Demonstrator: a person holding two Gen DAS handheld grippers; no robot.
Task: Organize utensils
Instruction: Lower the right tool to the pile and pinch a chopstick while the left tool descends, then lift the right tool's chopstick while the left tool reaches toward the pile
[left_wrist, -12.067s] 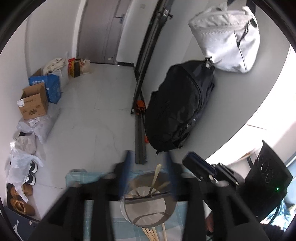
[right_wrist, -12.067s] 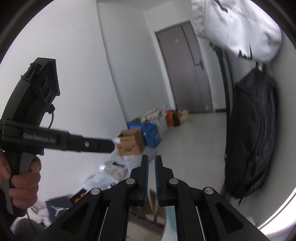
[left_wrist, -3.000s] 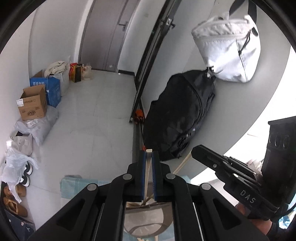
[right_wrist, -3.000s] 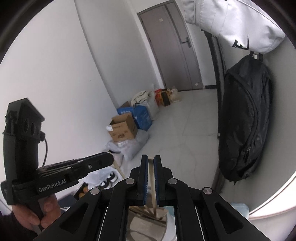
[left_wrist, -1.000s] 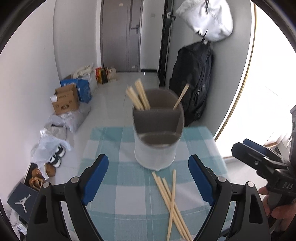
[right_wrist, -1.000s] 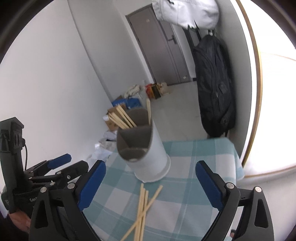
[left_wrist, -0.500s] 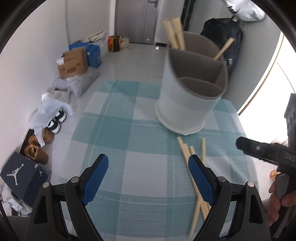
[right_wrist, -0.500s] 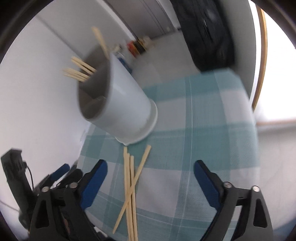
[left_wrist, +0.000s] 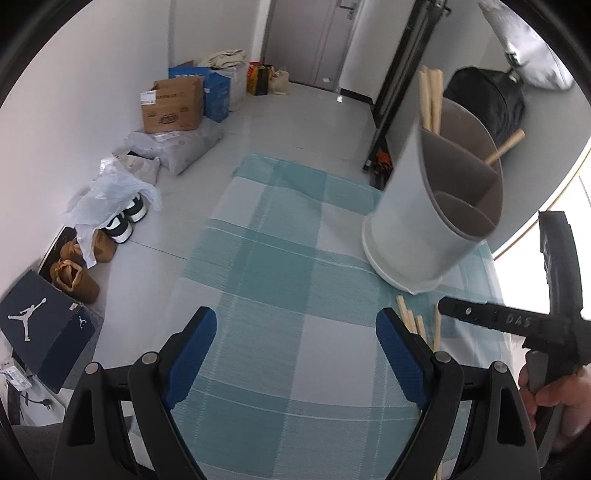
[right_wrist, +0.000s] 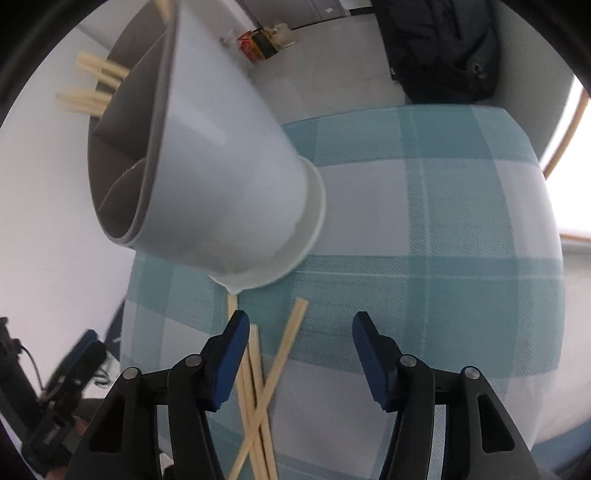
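1. Left wrist view: the left gripper (left_wrist: 295, 332) is seen spread wide over the checked cloth (left_wrist: 266, 280), nothing between its pads. The divided utensil holder (left_wrist: 424, 221) stands at two o'clock, chopsticks inside; loose chopsticks (left_wrist: 410, 317) lie at three o'clock.

2. Right wrist view: the right gripper (right_wrist: 297, 332) has just been closing, yet a gap is kept and nothing is pinched. The loose chopsticks (right_wrist: 280, 354) lie crossed beside its left finger (right_wrist: 229, 350), the holder (right_wrist: 221, 177) at eleven o'clock.
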